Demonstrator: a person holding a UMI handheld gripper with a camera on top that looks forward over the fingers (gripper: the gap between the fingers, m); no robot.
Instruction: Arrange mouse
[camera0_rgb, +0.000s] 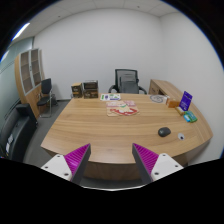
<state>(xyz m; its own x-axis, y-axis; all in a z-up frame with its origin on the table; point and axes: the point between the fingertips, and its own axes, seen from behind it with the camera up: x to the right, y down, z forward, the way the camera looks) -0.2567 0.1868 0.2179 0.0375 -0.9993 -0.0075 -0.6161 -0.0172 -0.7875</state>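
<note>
Office room, white walls, one long wood table (100, 130). One black mouse (164, 131) sits on the table, well beyond the gripper (111, 160), off toward its right finger. Past the mouse: one purple box (186, 99). Papers (120, 107) lie mid-table. Two chairs (127, 80) at the table's far side. Fingers apart, holding nothing, two purple pads (150, 157) showing.

No text, label, brand, number or sign can be read here. The purple box (186, 99) at the far end of the counter (110, 135) has pale marks on its face, and the papers (121, 107) lying near the counter's middle carry print, but both are too small to make out.
</note>
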